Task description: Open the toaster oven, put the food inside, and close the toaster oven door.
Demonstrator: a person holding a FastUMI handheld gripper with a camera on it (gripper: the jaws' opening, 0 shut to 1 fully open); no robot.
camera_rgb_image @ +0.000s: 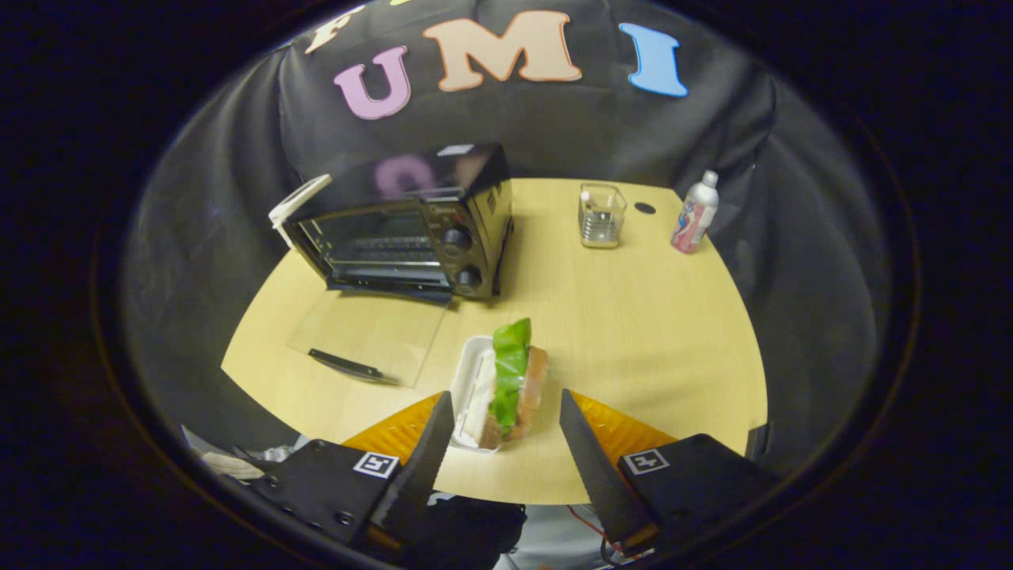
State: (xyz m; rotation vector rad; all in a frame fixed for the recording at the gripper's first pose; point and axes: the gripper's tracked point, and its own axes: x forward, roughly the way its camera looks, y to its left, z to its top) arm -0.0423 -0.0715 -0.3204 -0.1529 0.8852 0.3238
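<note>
Your tongs (506, 412) are spread wide and hold nothing; the two fingers sit well apart over the near edge of the bench (633, 332). Between the fingertips (439, 419) and just ahead of them you have the sandwich (513, 384), standing on its edge with a green lettuce leaf on top and a brown bread slice on its right side. It leans in a white tray (468, 388), whose near corner lies just beside your left finger; you cannot tell whether that finger touches it. Neither finger presses on the sandwich.

Beyond the tray and to the left, the glass door (372, 336) of the toaster oven (411, 229) lies folded down flat on the bench, its dark handle (346, 364) along the near edge. Behind the door the oven's cavity stands open, a wire rack showing inside, with two round knobs (463, 257) on its right front panel.

Farther off on the right, a clear square container (601, 215) stands near the back of the bench, and a white bottle with a pink label (696, 214) stands upright beside it, close to the bench's far edge.
</note>
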